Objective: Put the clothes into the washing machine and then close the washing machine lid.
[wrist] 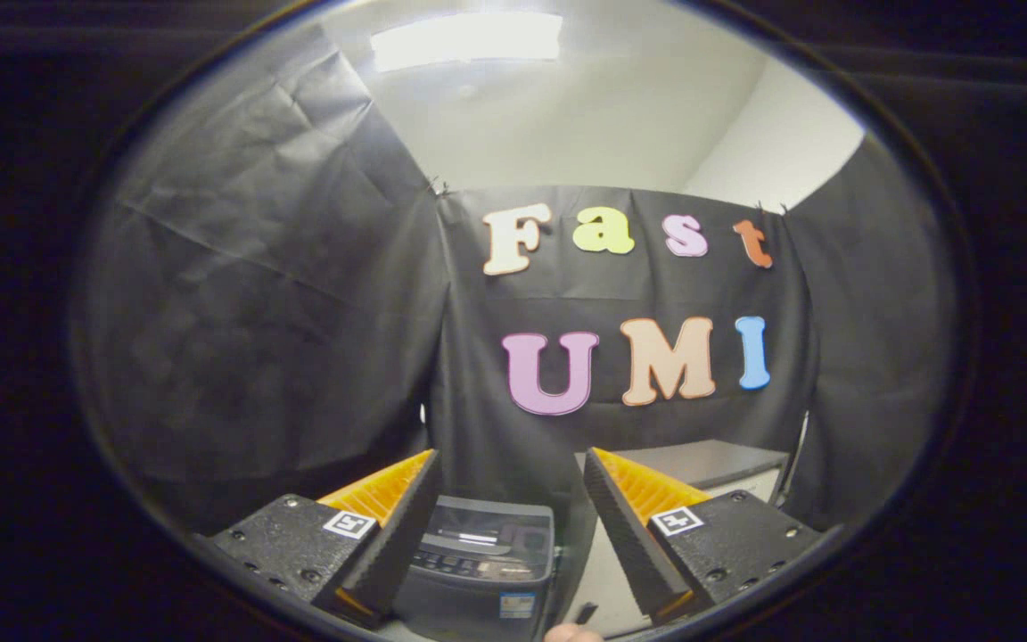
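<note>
A small grey washing machine [485,553] stands low down just ahead of my gripper [510,464], showing between the two fingers. Its control strip and a dark top panel face me; whether the lid is up or down I cannot tell. My gripper is open, with a wide gap and nothing between its fingers [406,517]. It is raised and tilted up toward the booth's back wall. No clothes appear here.
Black cloth walls close in on the left, back and right. A grey-topped white cabinet or table [710,468] stands beyond the right finger. A small dark object [585,613] lies on the pale surface beside the machine. A fingertip [571,633] shows at the very bottom.
</note>
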A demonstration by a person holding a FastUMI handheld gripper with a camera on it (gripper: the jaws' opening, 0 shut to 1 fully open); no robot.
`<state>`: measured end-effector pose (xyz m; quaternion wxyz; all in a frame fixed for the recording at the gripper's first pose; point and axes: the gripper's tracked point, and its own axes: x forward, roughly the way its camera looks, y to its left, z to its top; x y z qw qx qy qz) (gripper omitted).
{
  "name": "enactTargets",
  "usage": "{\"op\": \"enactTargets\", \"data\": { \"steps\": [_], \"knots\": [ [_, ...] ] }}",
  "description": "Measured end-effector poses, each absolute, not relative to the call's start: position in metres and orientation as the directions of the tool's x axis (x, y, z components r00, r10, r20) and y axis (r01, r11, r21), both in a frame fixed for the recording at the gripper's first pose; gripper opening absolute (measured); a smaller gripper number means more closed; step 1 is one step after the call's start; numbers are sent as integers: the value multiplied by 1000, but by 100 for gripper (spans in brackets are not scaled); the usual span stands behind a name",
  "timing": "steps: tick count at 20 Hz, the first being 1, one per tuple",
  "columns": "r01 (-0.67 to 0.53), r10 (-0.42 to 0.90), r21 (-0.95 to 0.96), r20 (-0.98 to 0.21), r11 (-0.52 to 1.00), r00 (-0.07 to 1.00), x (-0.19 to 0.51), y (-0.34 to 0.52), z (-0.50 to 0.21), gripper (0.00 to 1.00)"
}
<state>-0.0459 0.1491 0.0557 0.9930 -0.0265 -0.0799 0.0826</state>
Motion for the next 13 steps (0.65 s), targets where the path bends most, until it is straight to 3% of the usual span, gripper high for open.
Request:
{"op": "enactTargets", "data": {
  "steps": [13],
  "knots": [
    [-67, 64, 28, 107, 997, 992, -51, 61, 15, 95]
  ]
}}
